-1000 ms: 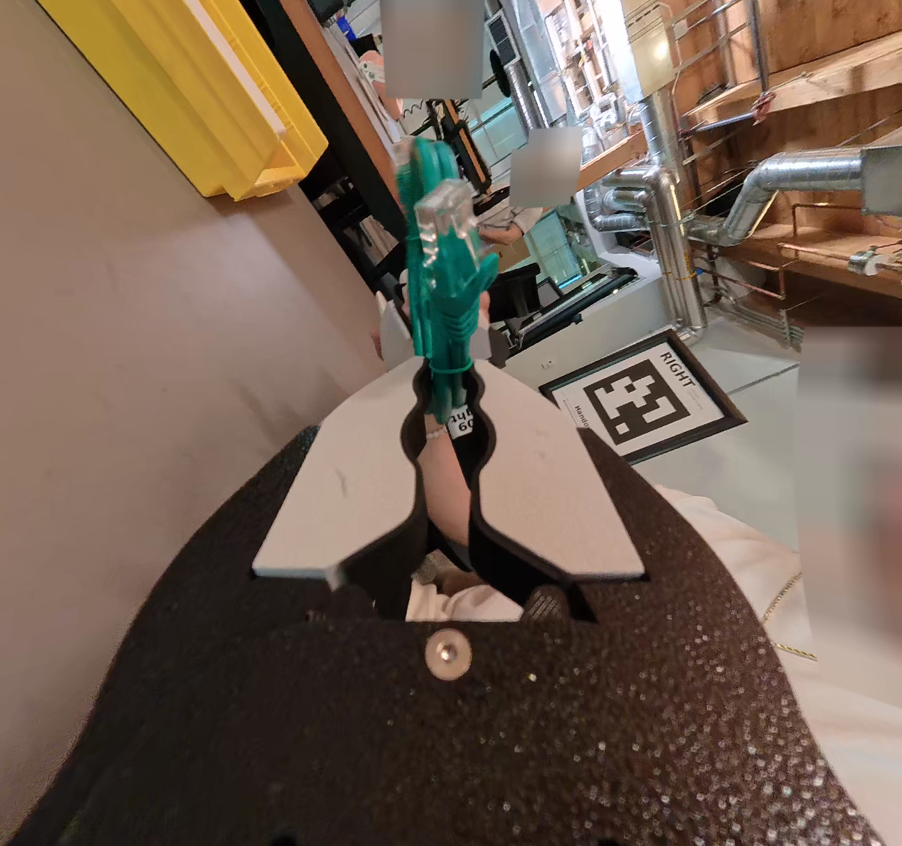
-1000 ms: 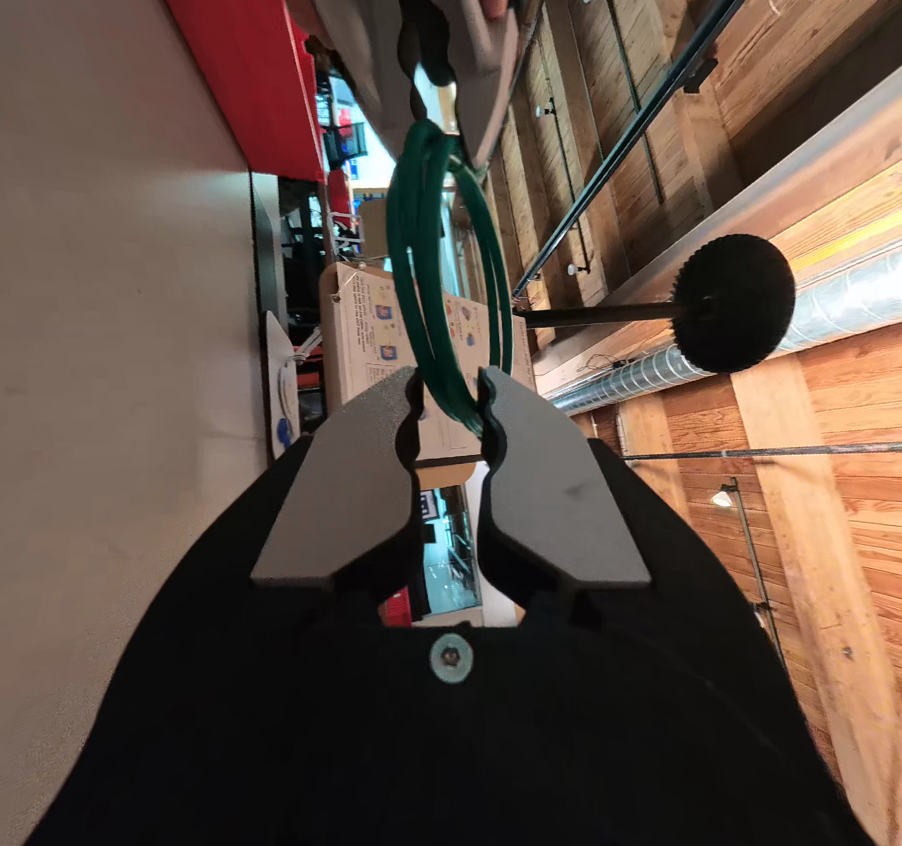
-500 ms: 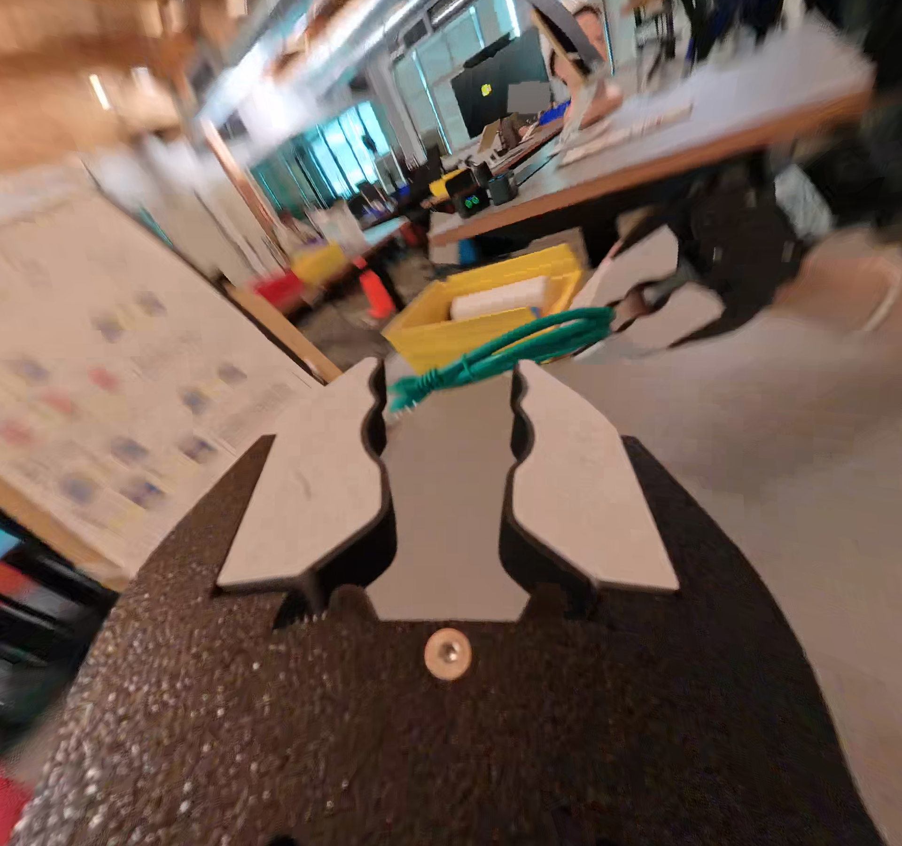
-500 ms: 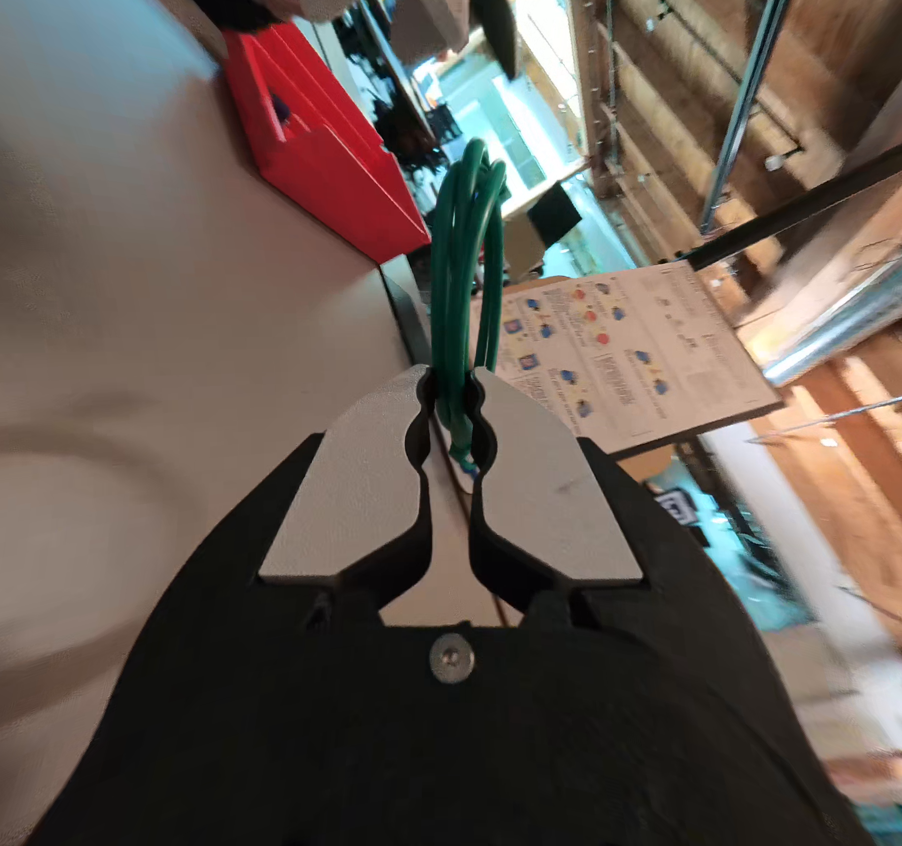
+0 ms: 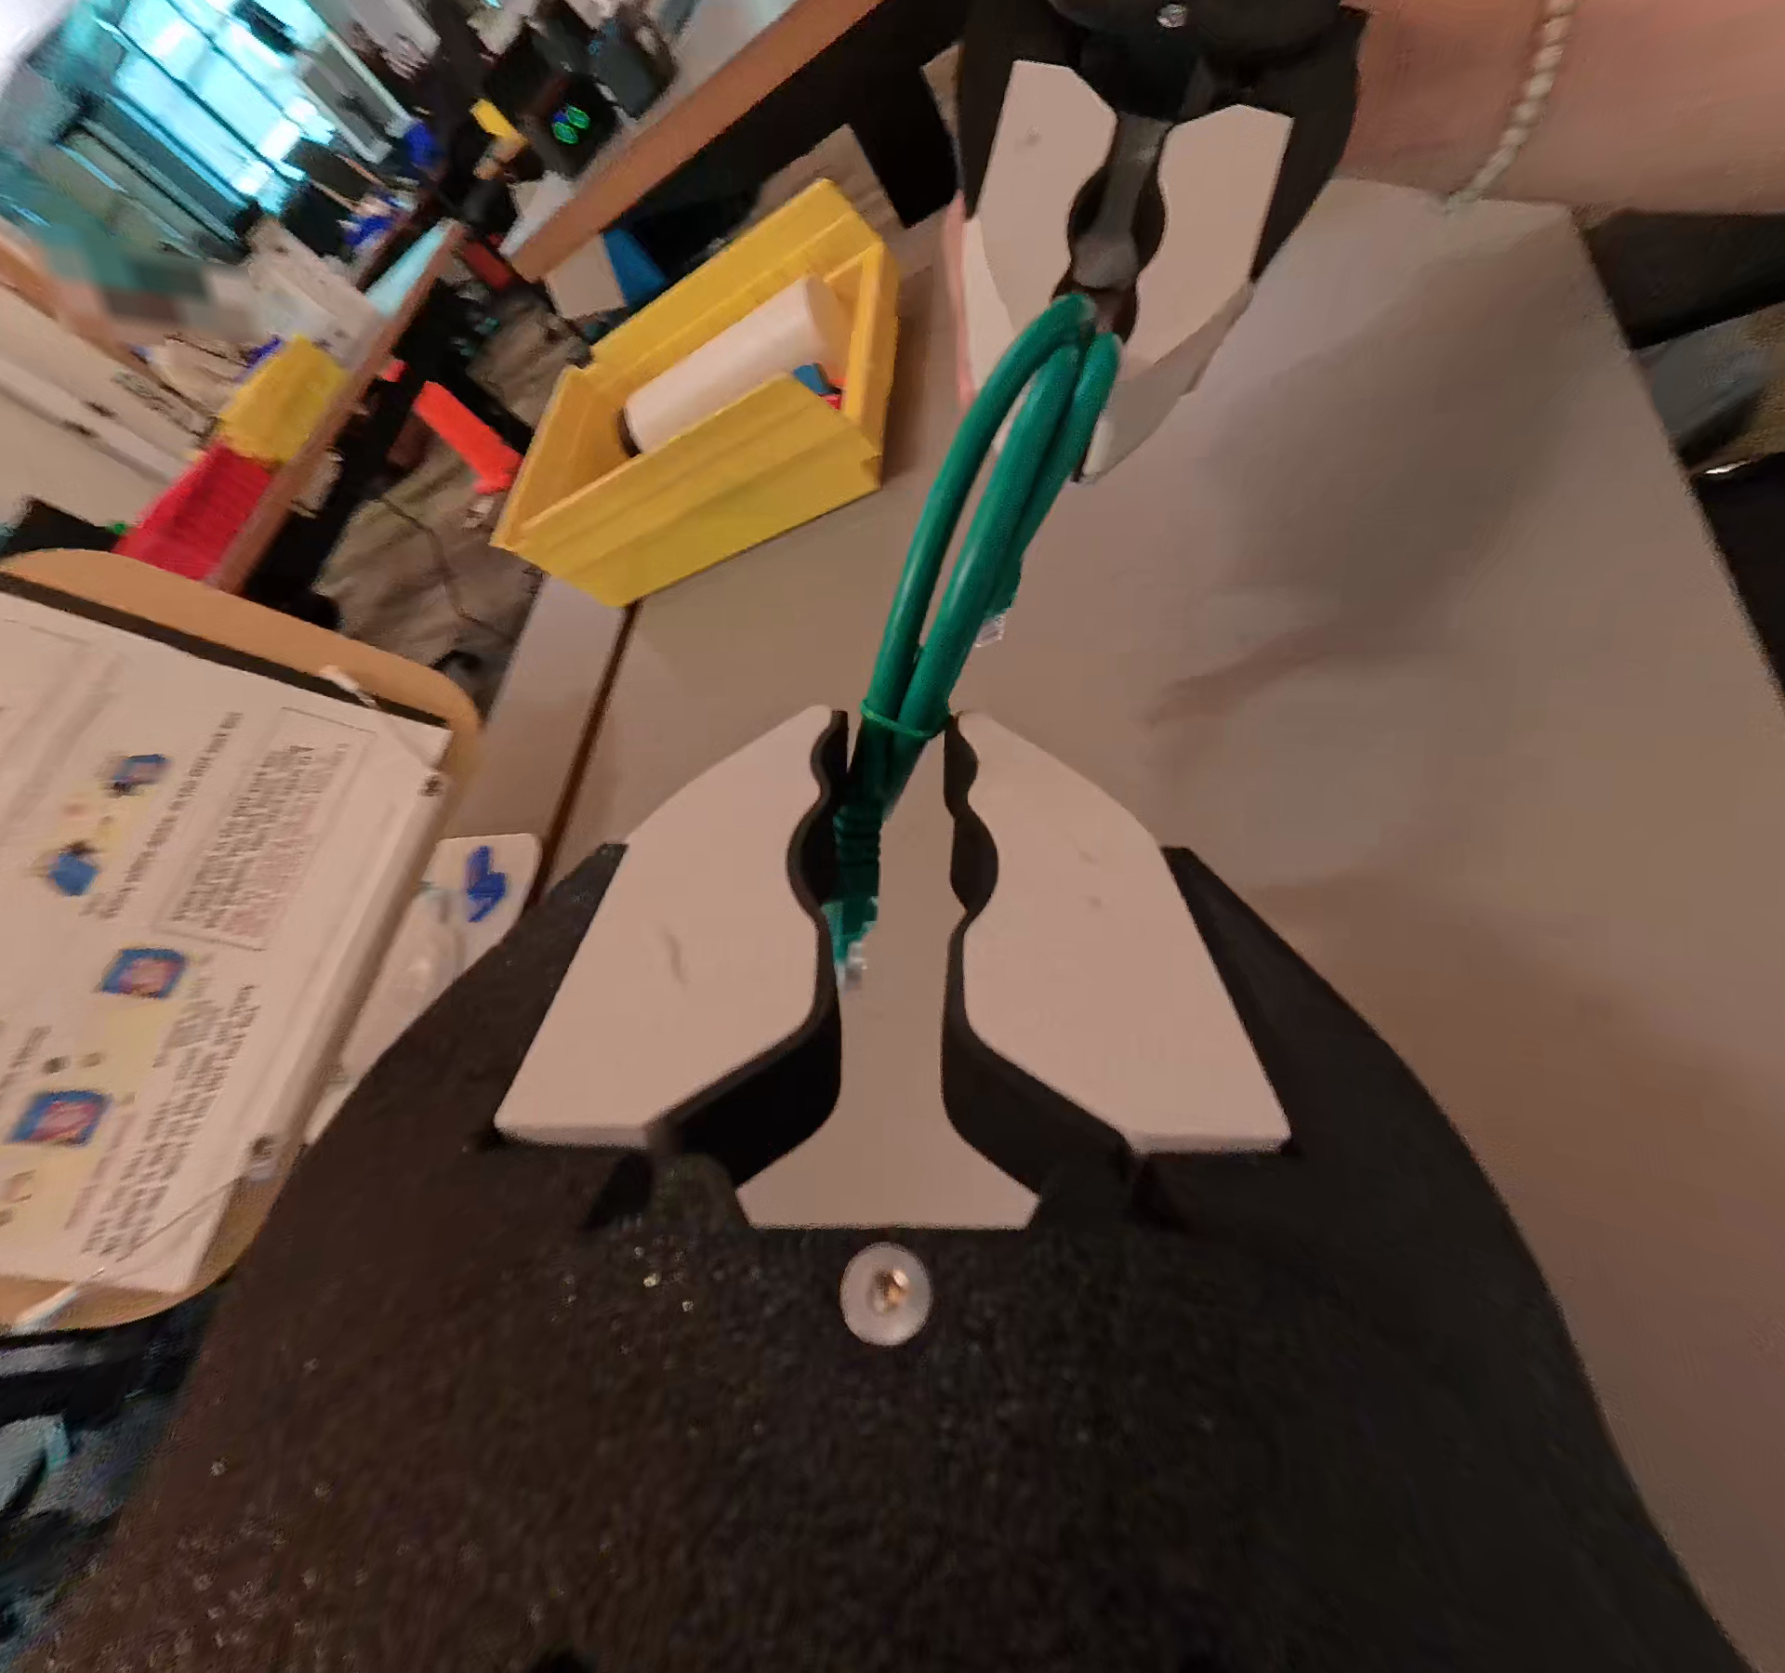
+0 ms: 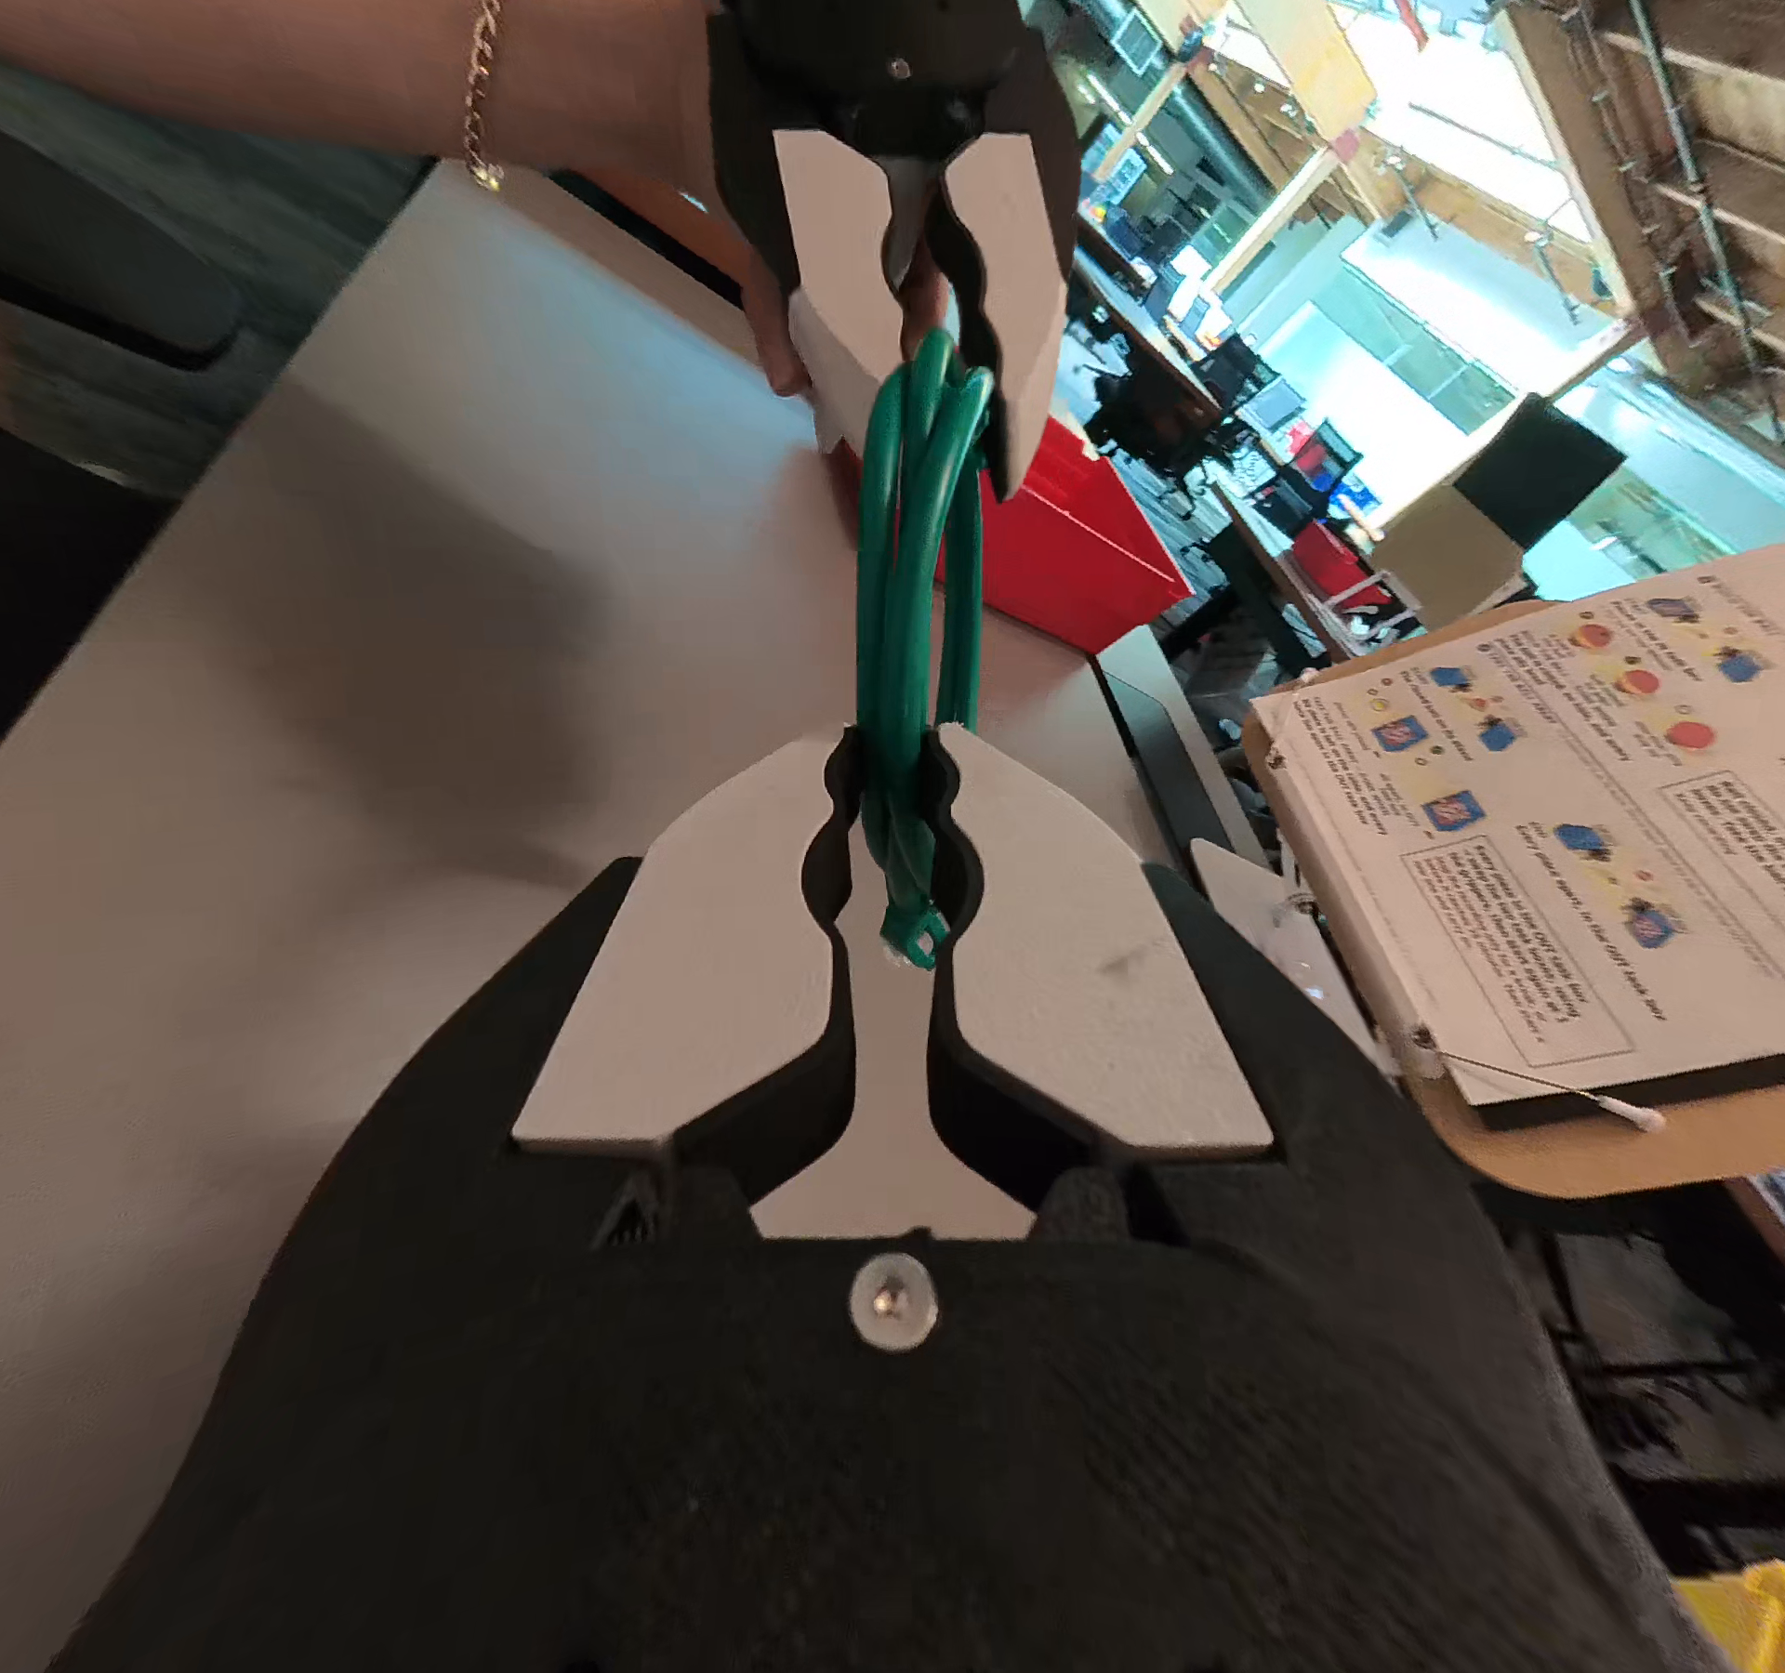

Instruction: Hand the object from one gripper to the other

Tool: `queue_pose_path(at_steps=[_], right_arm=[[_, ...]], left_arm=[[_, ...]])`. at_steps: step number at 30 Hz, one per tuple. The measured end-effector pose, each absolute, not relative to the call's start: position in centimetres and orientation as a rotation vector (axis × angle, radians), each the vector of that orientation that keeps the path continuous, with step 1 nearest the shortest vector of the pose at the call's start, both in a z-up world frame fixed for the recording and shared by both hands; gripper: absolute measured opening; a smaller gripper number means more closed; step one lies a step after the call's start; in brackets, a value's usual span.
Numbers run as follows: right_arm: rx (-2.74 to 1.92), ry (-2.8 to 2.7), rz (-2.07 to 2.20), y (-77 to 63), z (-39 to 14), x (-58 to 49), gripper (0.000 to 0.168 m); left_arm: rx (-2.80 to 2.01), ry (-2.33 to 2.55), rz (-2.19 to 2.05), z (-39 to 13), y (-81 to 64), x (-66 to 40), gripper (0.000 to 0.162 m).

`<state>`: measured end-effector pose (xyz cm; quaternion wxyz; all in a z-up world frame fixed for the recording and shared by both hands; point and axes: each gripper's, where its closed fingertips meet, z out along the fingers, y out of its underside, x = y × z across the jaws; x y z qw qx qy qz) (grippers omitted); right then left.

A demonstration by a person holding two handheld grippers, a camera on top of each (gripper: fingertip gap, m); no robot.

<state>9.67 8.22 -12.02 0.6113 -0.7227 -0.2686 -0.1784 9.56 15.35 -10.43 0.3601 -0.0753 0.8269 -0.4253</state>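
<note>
Green coiled patch cable (image 5: 976, 516) strung in the air above the tabletop (image 5: 1352, 661), long axis running straight from one set of jaws to the other. Right gripper (image 6: 893, 748): jaws narrow, clamped on the bundled end, a connector poking back past the pinch. Left gripper (image 5: 893, 729): jaws parted, tied end of the cable lying inside the gap, resting against one finger, other finger clear of it. In the right wrist view, loop end of the cable reaching into the left gripper's mouth. Judged: transfer hinges on closing the left jaws squarely across that axis before the right lets go. Yellow bin (image 5: 715, 429) beyond the cable, well apart.
</note>
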Motion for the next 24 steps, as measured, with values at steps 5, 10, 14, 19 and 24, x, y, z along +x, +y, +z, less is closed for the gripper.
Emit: queue_pose_path(at_steps=[5,10,14,19,24], right_arm=[[-1.592,-0.535,-0.281,7.9,-10.9,9.6,0.014],[-1.53,-0.374,-0.326,7.2,-9.7,11.9,0.035],[-1.439,0.011,-0.107,6.4,-7.6,15.1,0.056],[-1.355,0.479,0.543,6.1,-8.5,16.8,0.075],[-1.159,0.569,0.947,6.8,-8.9,16.7,0.066]], left_arm=[[-0.339,2.23,-1.231,-11.8,15.2,9.3,0.013],[-0.679,2.17,-1.61,-11.9,15.1,10.0,0.011],[-0.98,1.974,-1.895,-11.2,16.2,11.4,0.011],[-0.946,1.792,-1.876,-10.6,17.7,12.4,0.01],[-0.426,1.632,-1.462,-8.0,18.1,12.0,0.01]])
